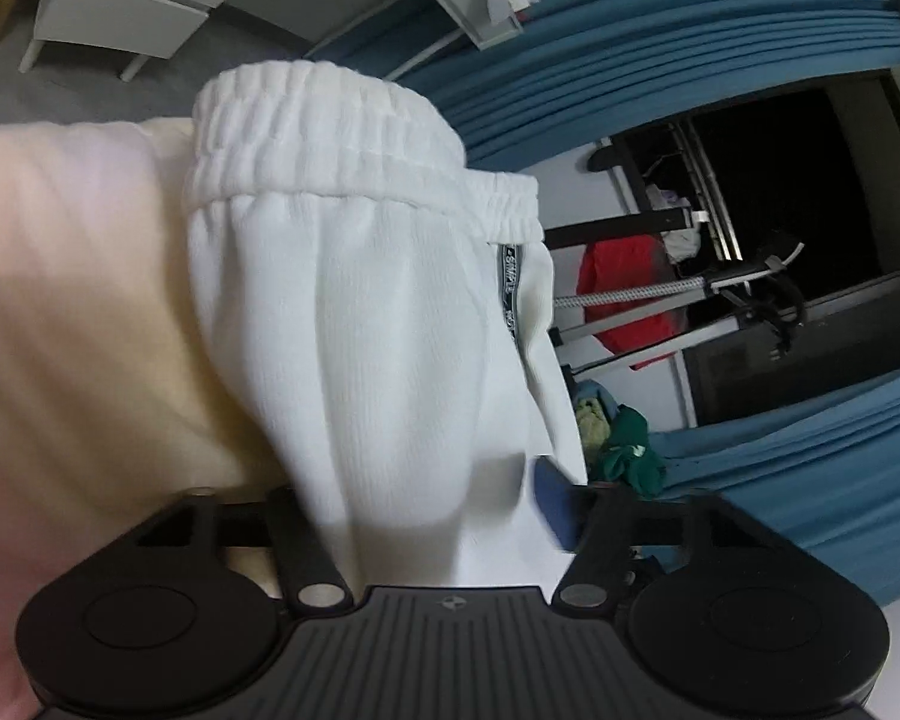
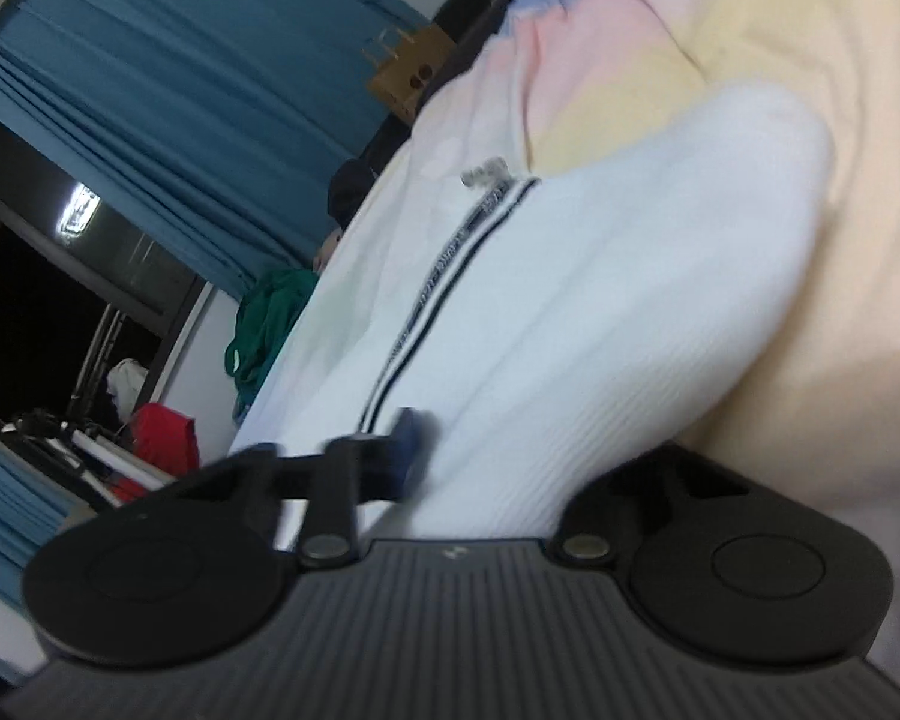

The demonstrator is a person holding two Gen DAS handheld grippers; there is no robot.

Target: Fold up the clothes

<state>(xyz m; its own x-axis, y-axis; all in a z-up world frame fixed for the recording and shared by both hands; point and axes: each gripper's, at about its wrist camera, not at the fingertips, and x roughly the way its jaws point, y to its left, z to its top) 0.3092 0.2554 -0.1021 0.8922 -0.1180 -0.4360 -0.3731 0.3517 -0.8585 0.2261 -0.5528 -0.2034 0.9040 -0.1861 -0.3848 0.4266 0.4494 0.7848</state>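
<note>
Both grippers have white cloth between their jaws. The left gripper (image 1: 438, 516) is clamped on a bunched fold of the white trousers (image 1: 354, 324), one blue pad (image 1: 555, 504) showing at the cloth's right edge. The right gripper (image 2: 474, 468) is pinched on the same garment (image 2: 570, 300) beside its dark lettered side stripe (image 2: 444, 288). The trousers lie on a pastel bedspread (image 1: 72, 312) of cream and pink, the elastic waistband (image 1: 330, 132) at the far end from the left gripper. Past the bed's edge hang blue curtains (image 1: 660, 36) beside a dark window (image 1: 810, 180), with a red garment (image 1: 624, 294) and green clothing (image 2: 270, 318) near it.
</note>
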